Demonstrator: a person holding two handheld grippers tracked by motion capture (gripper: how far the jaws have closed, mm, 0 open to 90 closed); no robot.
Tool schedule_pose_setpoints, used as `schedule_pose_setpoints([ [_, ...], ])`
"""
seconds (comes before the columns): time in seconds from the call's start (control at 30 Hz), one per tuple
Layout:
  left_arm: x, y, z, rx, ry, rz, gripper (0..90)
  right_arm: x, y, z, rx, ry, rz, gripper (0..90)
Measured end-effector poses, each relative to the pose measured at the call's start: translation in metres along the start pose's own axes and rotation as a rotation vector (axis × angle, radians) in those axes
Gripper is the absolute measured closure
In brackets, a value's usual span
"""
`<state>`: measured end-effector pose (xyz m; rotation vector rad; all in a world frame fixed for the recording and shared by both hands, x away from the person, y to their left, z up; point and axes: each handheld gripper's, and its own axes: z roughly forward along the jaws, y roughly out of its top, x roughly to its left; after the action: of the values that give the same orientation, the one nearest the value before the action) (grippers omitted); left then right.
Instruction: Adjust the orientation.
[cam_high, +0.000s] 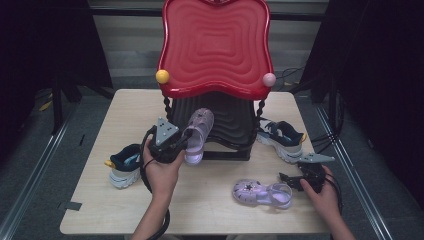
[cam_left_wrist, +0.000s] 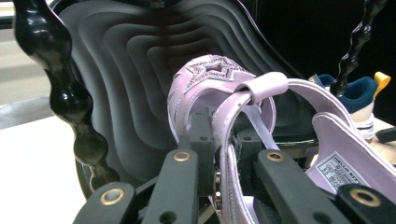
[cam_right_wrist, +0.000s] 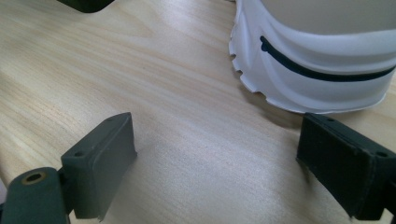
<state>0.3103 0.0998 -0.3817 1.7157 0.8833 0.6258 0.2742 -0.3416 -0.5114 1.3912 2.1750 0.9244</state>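
**Lifting a sandal toward the rack's lower shelf**

Sitting far left on the table (cam_high: 210, 210): a navy sneaker (cam_high: 125, 169), untouched. Just right of it, the left gripper (cam_high: 184, 145) clamping a lilac sandal (cam_high: 198, 134) by its strap, jaws pinched tight on the thin band, star-trimmed toe tipped up toward the dark lower shelf (cam_high: 220, 122) of the red rack (cam_high: 216, 47). Seen in the left gripper view: strap (cam_left_wrist: 229, 140) squeezed edge-on between the jaws, the sole hanging free to one side.

Lying flat further right: the second sandal (cam_high: 262, 193), heel toward the right gripper (cam_high: 289, 181), whose jaws are standing apart with nothing between them, hovering low near the other sneaker (cam_high: 281, 139).

Risks from here, as a judgement: hanging from such a narrow hold, likely swinging or twisting; catching the toe on the shelf lip or the beaded post (cam_high: 168, 107); slipping out if the strap bends; landing crooked or tumbling off on an early release.
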Motion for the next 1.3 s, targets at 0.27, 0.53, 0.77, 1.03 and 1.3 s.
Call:
schedule_pose_setpoints([
  [0.27,0.000,-0.002,0.008,-0.020,0.020,-0.027,82.3,0.000,0.000,0.000,-0.001,0.000,-0.002,10.5],
  [0.53,-0.004,-0.002,0.015,-0.049,0.050,-0.026,82.3,0.000,0.000,0.000,0.000,0.000,-0.001,10.5],
  [0.77,-0.004,0.001,0.019,-0.077,0.069,-0.034,82.2,0.000,0.000,0.000,0.000,0.000,-0.001,10.5],
  [1.03,-0.007,0.003,0.026,-0.113,0.092,-0.042,82.1,0.000,0.000,0.000,-0.001,-0.001,-0.003,10.5],
  [1.3,-0.009,0.001,0.034,-0.133,0.107,-0.058,82.1,0.000,0.000,0.000,0.000,0.001,0.001,10.5],
])
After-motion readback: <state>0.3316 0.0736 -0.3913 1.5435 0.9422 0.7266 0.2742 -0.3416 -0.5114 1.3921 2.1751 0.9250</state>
